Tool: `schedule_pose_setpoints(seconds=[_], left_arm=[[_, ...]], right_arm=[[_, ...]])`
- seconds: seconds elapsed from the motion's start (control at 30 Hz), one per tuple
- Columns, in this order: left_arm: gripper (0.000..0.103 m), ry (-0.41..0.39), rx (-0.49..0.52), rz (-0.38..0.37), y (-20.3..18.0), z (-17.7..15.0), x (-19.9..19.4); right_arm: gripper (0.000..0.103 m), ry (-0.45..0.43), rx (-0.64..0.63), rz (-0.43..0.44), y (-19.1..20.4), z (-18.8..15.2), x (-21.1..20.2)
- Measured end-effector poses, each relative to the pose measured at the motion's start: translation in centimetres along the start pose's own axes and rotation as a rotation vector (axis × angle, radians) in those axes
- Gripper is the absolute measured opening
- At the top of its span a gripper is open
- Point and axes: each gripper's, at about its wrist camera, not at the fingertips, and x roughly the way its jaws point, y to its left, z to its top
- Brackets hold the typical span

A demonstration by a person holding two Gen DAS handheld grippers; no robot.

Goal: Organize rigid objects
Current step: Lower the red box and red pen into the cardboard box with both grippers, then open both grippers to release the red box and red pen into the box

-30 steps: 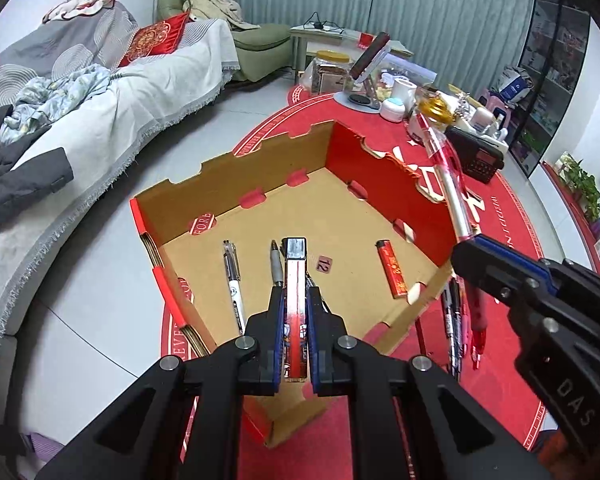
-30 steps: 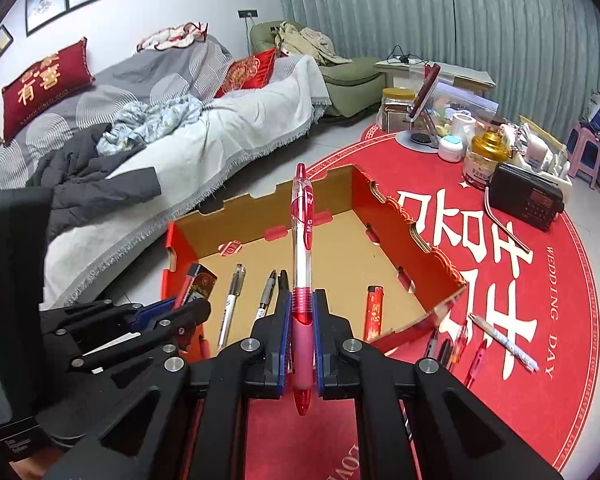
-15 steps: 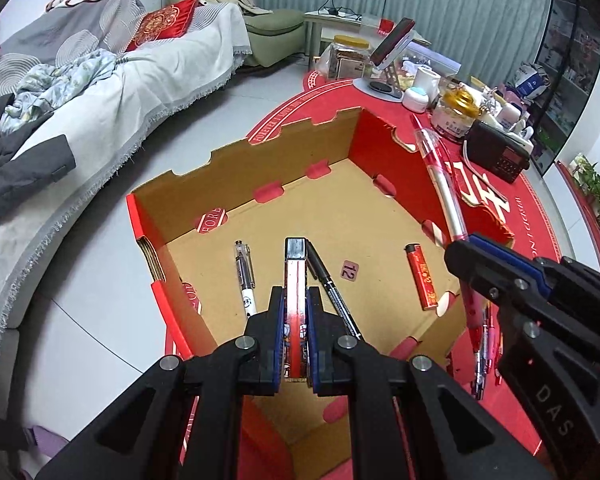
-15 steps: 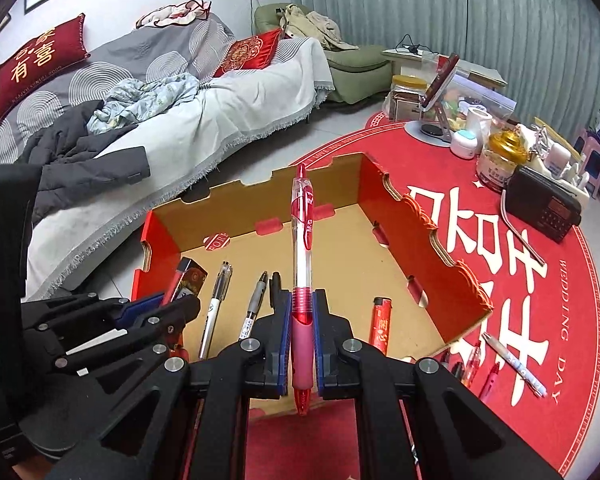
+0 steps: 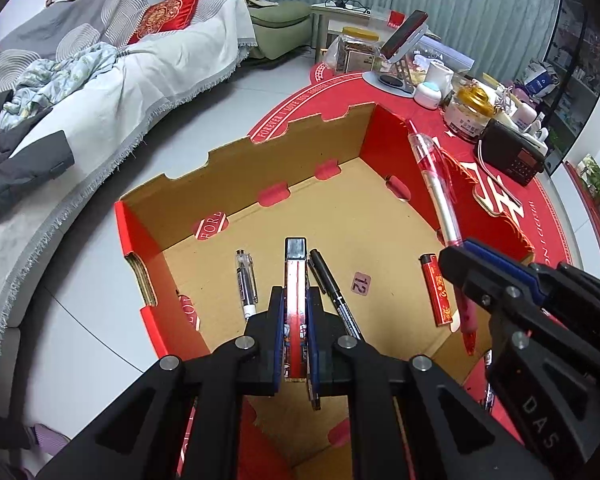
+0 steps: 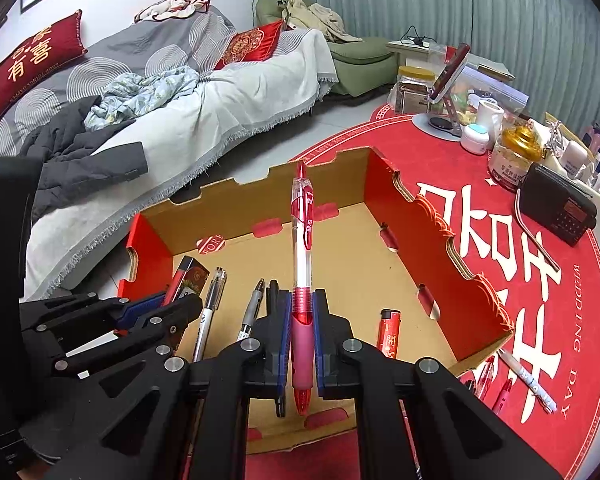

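The left wrist view shows the left claw (image 5: 296, 320) clamped on a flat red lighter (image 5: 295, 280) with a metal top, held over the near part of the cardboard box (image 5: 228, 168). It also shows a small "12" tag (image 5: 361, 282) on the box floor, which the right wrist view does not show. The right wrist view shows the right claw (image 6: 302, 334) clamped on a red gel pen (image 6: 302, 248), tip toward the camera, over the box's near edge. Only this view shows the loose pens (image 6: 528, 380) lying on the red round mat (image 6: 580, 320) outside the box's right corner.

Inside the box lie a clear-capped pen (image 5: 245, 280), a black pen (image 5: 332, 284) and a second red lighter (image 5: 436, 290), well apart from one another. In the left view the right claw's black body hides the box's near right corner. Beyond the box stand a gold-lidded jar (image 6: 514, 156), a black radio (image 6: 560, 208) and a phone on a stand (image 6: 452, 72); a sofa (image 6: 220, 96) with blankets runs along the left.

Compared with a second ago, both claws have come lower and closer to the box, whose floor now fills more of each view; the grips on lighter and pen are unchanged.
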Motion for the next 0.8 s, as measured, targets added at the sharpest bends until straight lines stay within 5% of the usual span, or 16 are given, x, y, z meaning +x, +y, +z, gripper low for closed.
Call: schedule_pose_setpoints(seconds=[0.8], left_arm=[[0.010,0.049,-0.024,0.017,1.4,0.9,2.6]], right_arm=[[0.011,0.049,-0.006,-0.003,-0.3,0.6,2.7]])
